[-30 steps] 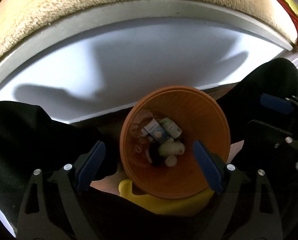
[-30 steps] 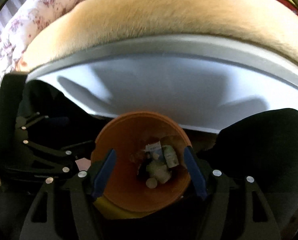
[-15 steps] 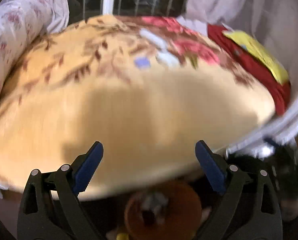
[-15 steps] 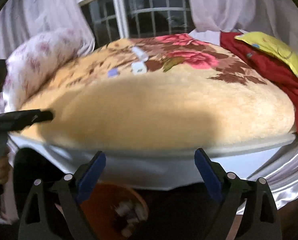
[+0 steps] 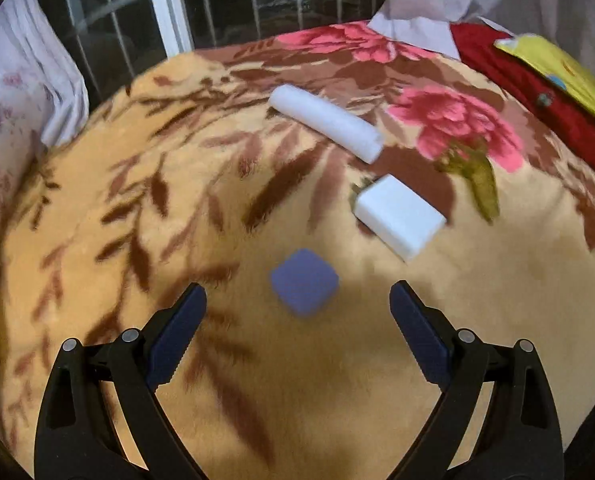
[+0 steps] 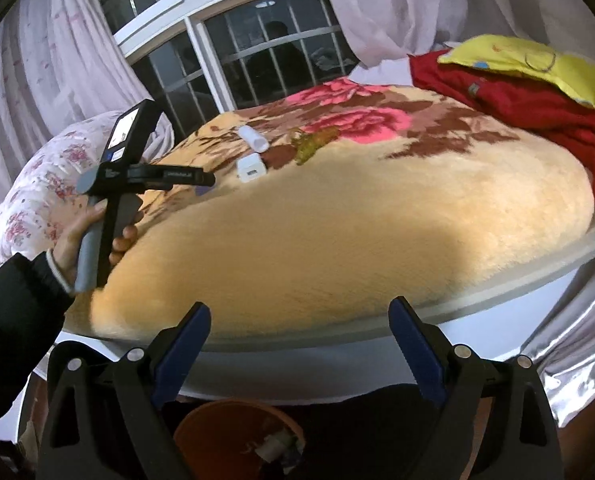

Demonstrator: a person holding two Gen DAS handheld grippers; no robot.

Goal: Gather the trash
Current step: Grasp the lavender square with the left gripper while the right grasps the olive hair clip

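Three pieces lie on the floral blanket (image 5: 97, 240): a small purple-blue block (image 5: 304, 282), a white box (image 5: 399, 216) and a white tube (image 5: 324, 122). My left gripper (image 5: 297, 294) is open and empty over the blanket, with the purple block just beyond its fingertips. The right wrist view shows the same gripper (image 6: 207, 179), held by a hand (image 6: 77, 232), near the purple block (image 6: 202, 191), the white box (image 6: 251, 168) and the tube (image 6: 252, 138). My right gripper (image 6: 299, 312) hangs open and empty at the bed's near edge, above the orange bin (image 6: 217, 428), which holds trash.
A flowered pillow (image 6: 37, 184) lies at the bed's left end. At the right are a red cloth (image 6: 537, 108) and a yellow cushion (image 6: 529, 64). A barred window (image 6: 257, 60) and curtains stand behind the bed. The white bed frame (image 6: 497, 308) runs below the blanket.
Both views swung up from the orange bin to the bed top. My left gripper travelled out over the blanket to the purple block. The right jaws spread wider.
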